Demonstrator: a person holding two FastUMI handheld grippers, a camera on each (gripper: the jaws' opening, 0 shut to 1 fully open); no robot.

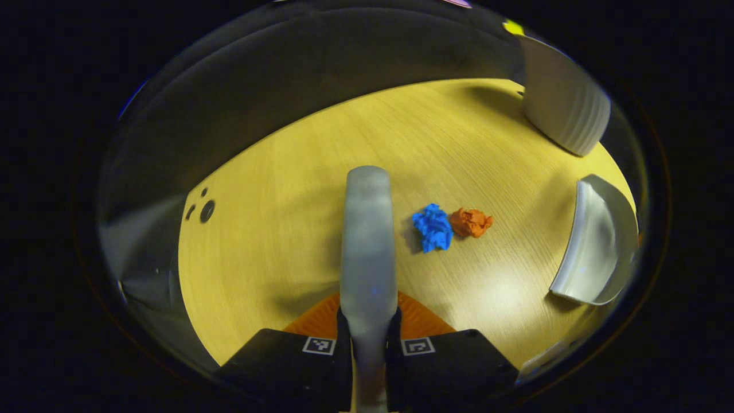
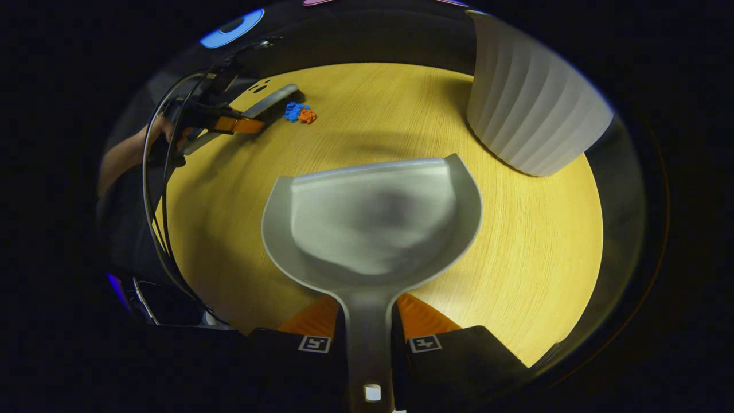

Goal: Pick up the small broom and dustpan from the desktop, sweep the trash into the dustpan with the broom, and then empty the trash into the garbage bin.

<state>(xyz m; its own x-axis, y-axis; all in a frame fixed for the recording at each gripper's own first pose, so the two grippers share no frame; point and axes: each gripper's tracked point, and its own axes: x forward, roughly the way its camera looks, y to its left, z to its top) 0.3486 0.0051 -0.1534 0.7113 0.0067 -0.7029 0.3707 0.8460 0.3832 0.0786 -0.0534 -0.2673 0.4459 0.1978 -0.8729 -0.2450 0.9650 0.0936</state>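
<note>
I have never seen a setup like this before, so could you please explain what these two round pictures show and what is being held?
No robot arm here: a person holds a two-finger gripper in each hand, and a fisheye camera rides on each, looking forward along its fingers.

In the left gripper view, the left gripper is closed on the small broom, which reaches out over the wooden desktop. Just beside it lie two crumpled paper balls touching each other, one blue paper ball and one orange paper ball.

In the right gripper view, the right gripper grips the handle of the grey dustpan. The ribbed white garbage bin stands at the desk's far right. Farther off, the person's hand holds the other gripper.
</note>
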